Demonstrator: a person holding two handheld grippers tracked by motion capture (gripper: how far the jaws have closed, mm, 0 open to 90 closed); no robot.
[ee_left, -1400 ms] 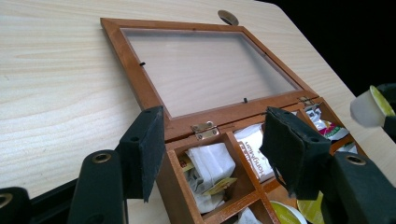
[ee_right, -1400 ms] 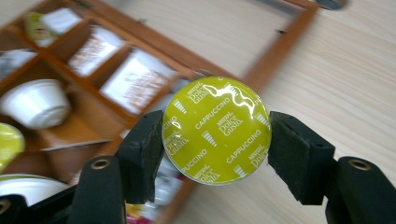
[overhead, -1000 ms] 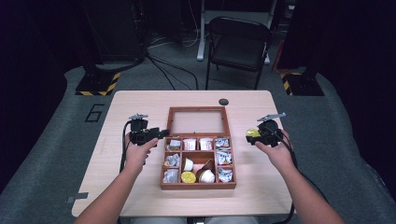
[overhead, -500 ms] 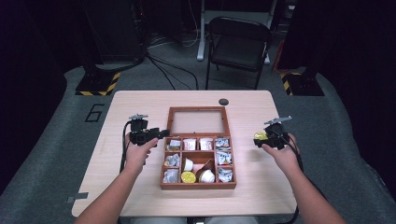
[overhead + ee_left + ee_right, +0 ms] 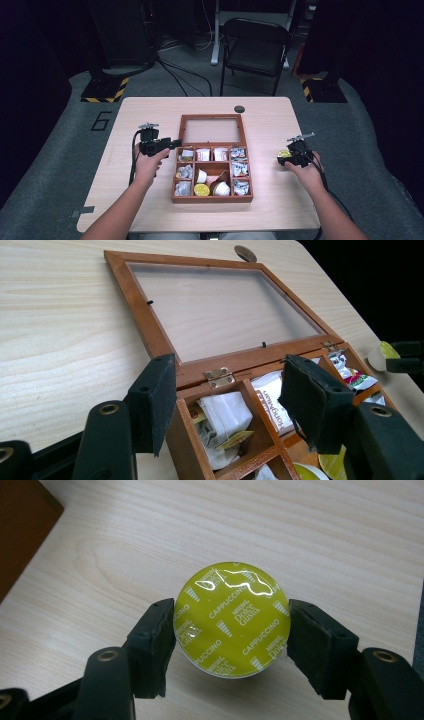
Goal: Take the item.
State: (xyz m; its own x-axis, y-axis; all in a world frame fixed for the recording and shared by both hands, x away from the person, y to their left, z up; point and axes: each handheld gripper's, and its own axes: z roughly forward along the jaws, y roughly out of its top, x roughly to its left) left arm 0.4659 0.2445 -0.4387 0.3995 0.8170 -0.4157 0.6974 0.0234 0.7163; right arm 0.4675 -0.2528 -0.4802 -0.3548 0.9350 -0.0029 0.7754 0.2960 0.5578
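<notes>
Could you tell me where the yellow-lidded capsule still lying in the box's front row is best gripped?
Grip the capsule across its round rim, coming straight down: its yellow foil lid faces up, and the wooden box's compartment walls block any sideways approach. The fit looks tight, so enter with the jaws narrow.

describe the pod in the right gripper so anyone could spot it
Start at the wooden box mid-table, then look right of it. The right gripper holds a round coffee pod there over bare table. Unlike the pods in the box, it sits outside, its green-yellow lid printed "cappuccino".
</notes>
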